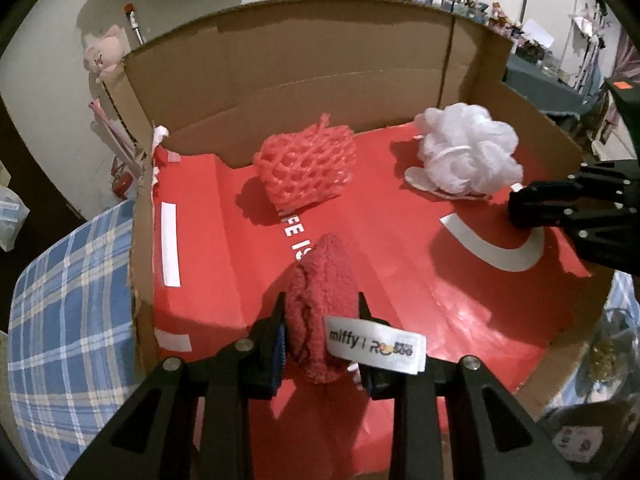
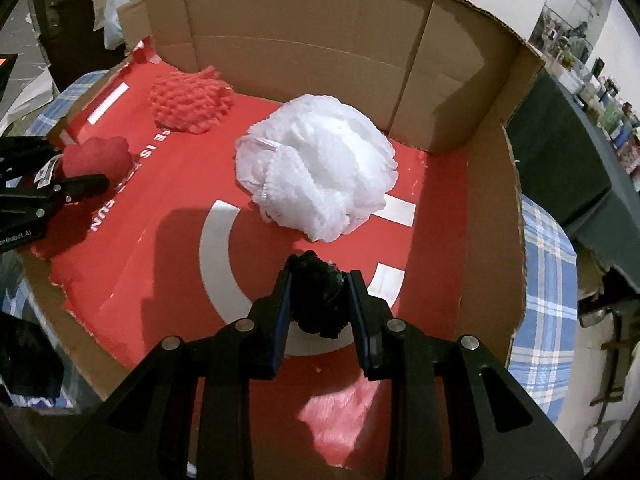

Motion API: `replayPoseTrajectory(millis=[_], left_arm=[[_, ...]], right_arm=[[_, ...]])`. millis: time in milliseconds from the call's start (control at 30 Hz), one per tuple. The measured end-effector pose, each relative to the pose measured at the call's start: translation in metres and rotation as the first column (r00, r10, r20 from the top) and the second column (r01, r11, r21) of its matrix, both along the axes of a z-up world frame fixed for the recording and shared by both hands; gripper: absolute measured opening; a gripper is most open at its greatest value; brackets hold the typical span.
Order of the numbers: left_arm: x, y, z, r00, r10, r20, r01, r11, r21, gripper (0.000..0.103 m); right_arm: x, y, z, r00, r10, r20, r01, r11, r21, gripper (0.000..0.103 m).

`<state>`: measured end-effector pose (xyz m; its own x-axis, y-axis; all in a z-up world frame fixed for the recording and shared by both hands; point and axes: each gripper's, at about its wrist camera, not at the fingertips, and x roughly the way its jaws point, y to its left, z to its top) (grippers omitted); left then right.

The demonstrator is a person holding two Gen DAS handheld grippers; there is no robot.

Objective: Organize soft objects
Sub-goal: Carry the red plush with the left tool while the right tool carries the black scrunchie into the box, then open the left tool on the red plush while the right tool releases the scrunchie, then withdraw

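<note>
My left gripper (image 1: 322, 312) is shut on a red fuzzy plush (image 1: 320, 300) with a white "miffy" label, held over the red floor of a cardboard box (image 1: 320, 60). It also shows in the right wrist view (image 2: 98, 158). My right gripper (image 2: 318, 280) is shut on a small black fuzzy object (image 2: 318, 292) above the box floor. A red foam net (image 1: 306, 164) lies at the back of the box, also in the right wrist view (image 2: 188, 98). A white mesh bath pouf (image 1: 468, 148) sits at the back right, just ahead of my right gripper (image 2: 316, 164).
The box (image 2: 492, 220) has tall cardboard walls at the back and sides and rests on a blue plaid cloth (image 1: 60, 312). A pink plush toy (image 1: 102, 50) sits against the wall outside the box. Cluttered shelves stand at the far right.
</note>
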<state>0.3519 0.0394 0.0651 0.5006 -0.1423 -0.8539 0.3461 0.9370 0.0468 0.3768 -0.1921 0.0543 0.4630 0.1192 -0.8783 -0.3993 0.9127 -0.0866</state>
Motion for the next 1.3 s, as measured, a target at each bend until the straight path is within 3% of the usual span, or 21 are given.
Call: replayPoseTrajectory(millis=[567,667,700,733,867,1067,1300], left_arm=[[0.002,-0.007,-0.005,1.000,0.013,0.006,-0.013,0.999,0.037,0.037],[0.001,-0.007,-0.004,1.000,0.009,0.011,-0.009,1.000,0.026,0.043],[0.001,-0.008,-0.003,1.000,0.007,0.014,-0.007,1.000,0.021,0.045],[0.000,-0.008,-0.003,1.000,0.007,0.016,-0.007,1.000,0.022,0.046],[-0.006,-0.009,0.002,0.999,0.004,0.035,-0.004,1.000,0.011,0.052],[-0.020,-0.008,0.024,0.993,0.014,0.116,-0.012,1.000,-0.012,0.074],[-0.043,-0.004,0.057,0.977,0.038,0.211,-0.028,0.998,-0.048,0.086]], right_arm=[[0.003,0.002,-0.005,1.000,-0.004,0.009,0.005,0.999,-0.037,0.028],[0.002,0.003,-0.006,1.000,-0.002,0.010,0.003,0.999,-0.039,0.031],[0.001,0.003,-0.006,1.000,-0.005,0.011,0.005,0.999,-0.041,0.038],[0.001,0.002,-0.007,1.000,-0.005,0.013,0.006,0.999,-0.038,0.055],[-0.006,0.007,-0.004,0.999,0.010,0.041,-0.008,0.999,-0.050,0.057],[-0.011,0.005,0.009,0.998,0.000,0.063,0.002,1.000,-0.028,0.057],[-0.029,0.000,0.039,0.993,-0.009,0.122,0.007,1.000,0.012,0.062]])
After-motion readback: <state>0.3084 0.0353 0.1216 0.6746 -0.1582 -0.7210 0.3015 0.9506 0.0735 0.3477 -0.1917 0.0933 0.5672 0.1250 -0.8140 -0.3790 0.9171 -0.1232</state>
